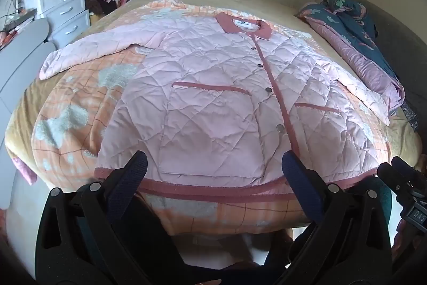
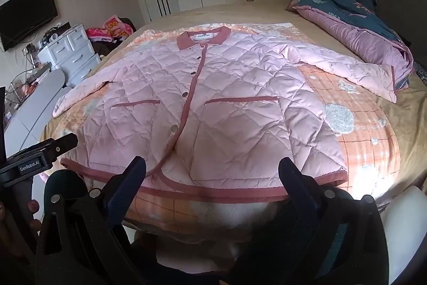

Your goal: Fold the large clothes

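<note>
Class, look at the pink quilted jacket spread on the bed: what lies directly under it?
The pink quilted jacket lies flat on an orange checked blanket, which shows around its hem and sleeves. The blanket beneath the jacket's body is covered, so nothing there can be seen.

jacket (image 1: 213, 103) collar label unreadable, hem partly hidden behind left gripper (image 1: 214, 164)

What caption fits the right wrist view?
Open right tongs hover over the hem of a pink quilted jacket spread flat, buttoned, on the bed.
</note>
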`<state>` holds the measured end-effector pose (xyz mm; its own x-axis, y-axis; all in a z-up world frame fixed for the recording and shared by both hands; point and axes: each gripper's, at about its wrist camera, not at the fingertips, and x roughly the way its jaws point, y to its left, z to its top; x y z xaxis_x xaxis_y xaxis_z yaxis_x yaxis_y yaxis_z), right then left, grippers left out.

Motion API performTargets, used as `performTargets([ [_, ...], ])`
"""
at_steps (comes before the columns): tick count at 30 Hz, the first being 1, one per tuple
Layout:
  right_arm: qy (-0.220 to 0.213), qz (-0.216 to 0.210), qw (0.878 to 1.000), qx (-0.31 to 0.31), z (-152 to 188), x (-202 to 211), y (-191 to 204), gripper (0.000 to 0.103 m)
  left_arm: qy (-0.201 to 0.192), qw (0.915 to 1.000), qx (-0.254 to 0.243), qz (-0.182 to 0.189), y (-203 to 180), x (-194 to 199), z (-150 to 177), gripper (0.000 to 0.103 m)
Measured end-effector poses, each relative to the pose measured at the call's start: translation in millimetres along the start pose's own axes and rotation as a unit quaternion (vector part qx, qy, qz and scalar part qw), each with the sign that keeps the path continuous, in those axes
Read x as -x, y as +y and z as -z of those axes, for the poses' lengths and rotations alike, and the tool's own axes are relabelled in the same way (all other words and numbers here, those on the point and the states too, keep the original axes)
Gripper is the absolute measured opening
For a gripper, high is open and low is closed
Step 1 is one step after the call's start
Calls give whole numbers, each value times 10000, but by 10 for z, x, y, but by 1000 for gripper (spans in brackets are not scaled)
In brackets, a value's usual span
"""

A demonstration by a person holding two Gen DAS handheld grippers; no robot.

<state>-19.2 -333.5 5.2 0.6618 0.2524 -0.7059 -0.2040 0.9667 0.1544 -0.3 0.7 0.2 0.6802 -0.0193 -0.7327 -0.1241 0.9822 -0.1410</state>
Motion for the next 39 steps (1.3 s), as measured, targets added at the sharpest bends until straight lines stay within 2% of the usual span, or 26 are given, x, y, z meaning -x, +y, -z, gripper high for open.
performTargets([
  [13,-76,-13,10000,61,-42,116,-15,99,9,9999,-101,-15,-59,-2,0,95],
  [39,-118,5,9997,205,23,94,124,99,6,9999,-146,19,-135,6,-21,95],
])
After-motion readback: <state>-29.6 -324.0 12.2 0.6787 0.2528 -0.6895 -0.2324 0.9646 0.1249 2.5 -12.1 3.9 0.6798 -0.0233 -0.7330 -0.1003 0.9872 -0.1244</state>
